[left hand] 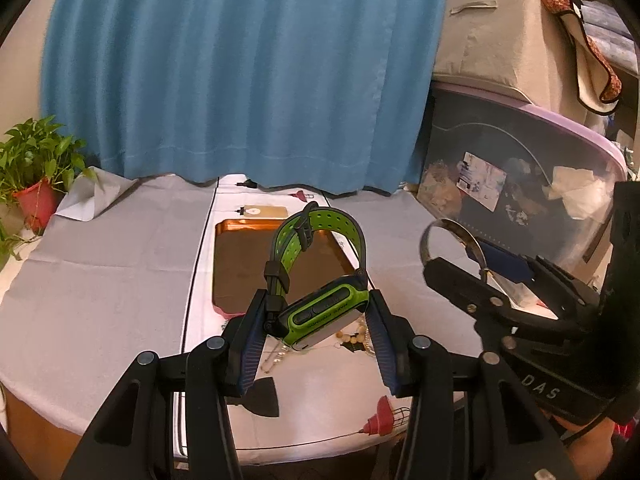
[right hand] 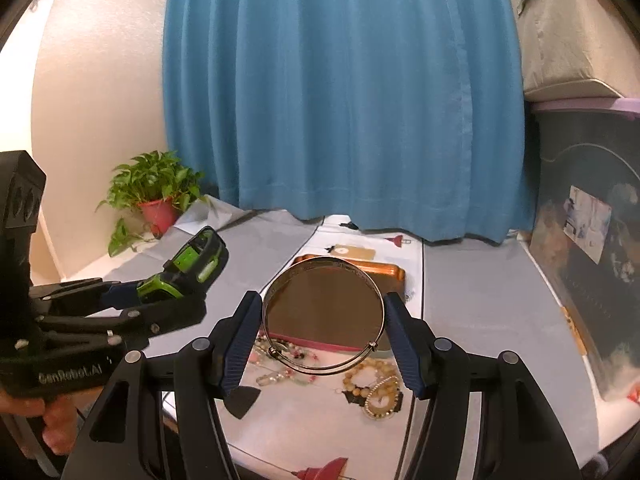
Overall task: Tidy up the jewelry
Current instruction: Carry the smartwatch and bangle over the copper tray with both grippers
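Two grippers are up off the table, each clamped on one piece. The left gripper [left hand: 316,320] grasps a green and black watch [left hand: 320,272] by its case, the strap looping up above the pads. The right gripper [right hand: 324,328] pinches a thin metal bangle [right hand: 324,316] across its width, the ring standing nearly upright between the pads. Below and beyond them lies a copper-coloured tray [right hand: 390,270] with a dark floor; I can see nothing lying in it, though the bangle and the watch hide part of it. Just in front of the tray, on the white runner [left hand: 200,292], sits a loose heap of bead bracelets [right hand: 372,384] and pearl strands. Off to the right stands a dark storage bin [left hand: 520,184] with a lilac lid, its contents blurred, and a beige fabric box [left hand: 492,36] rests on top.
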Available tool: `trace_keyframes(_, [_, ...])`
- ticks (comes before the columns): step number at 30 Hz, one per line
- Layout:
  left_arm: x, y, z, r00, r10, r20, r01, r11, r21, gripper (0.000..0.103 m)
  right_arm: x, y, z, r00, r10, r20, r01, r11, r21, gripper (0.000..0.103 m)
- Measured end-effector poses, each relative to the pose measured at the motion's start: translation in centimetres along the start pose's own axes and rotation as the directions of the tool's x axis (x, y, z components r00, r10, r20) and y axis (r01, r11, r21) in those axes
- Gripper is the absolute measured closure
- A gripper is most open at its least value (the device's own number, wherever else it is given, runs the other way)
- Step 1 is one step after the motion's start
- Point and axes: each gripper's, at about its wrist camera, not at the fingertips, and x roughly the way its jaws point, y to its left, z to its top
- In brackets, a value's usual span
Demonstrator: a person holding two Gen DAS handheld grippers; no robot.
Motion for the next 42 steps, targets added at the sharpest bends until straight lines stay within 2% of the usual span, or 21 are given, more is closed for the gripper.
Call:
trace_keyframes(7, [2.8,-0.1,-1.2,0.998,-0.011,-0.064,0.012,1.000,0.007,0.059,2.2,-1.3,-0.3,1.000,-0.011,-0.019,0.012,0.998,0.060,0.041])
trace_keyframes(10, [4.7,0.8,-2.1,0.994,-0.008,-0.106,0.005,0.999,-0.036,0.059,3.5,-2.0,-1.1,0.999,-0.013,-0.048,0.018,0.994,0.107,0.041])
trace_keyframes(14, [7.2,1.6,-3.1,0.989,0.005,-0.150,-0.015,0.998,-0.063,0.059,5.0,-2.4,-2.0,0.997,-0.016,-0.072,0.023,0.995,0.096,0.041])
trace_keyframes(20, [10.7,1.9,-3.8,0.978,0.024,-0.207,-0.035,0.998,-0.048,0.059,8.4,-3.0,-2.5,0.995,0.004,-0.098,0.005,0.996,0.091,0.041])
trace_keyframes(26, [14.0,3.2,-2.9,0.979,0.048,-0.197,-0.062,0.996,-0.065,0.059,12.7,-4.4,-3.7,0.989,0.013,-0.146,0.000,0.996,0.091,0.041])
trace_keyframes(29, [15.4,4.3,-1.7,0.985,0.064,-0.158,-0.078,0.993,-0.084,0.059,15.1,-5.6,-4.1,0.987,0.020,-0.158,-0.002,0.994,0.109,0.041])
trace_keyframes(35, [18.5,5.6,1.0,0.987,0.117,-0.107,-0.122,0.992,-0.036,0.059,19.5,-7.6,-3.6,0.988,0.022,-0.152,0.001,0.989,0.147,0.041])
trace_keyframes(38, [20.5,6.8,2.2,0.989,0.102,-0.107,-0.112,0.989,-0.092,0.059,21.1,-8.8,-3.3,0.989,0.016,-0.145,0.004,0.990,0.140,0.041])
trace_keyframes(42, [21.9,7.8,2.7,0.990,0.092,-0.107,-0.102,0.990,-0.093,0.059,23.4,-10.2,-2.9,0.987,0.020,-0.158,0.005,0.988,0.155,0.041])
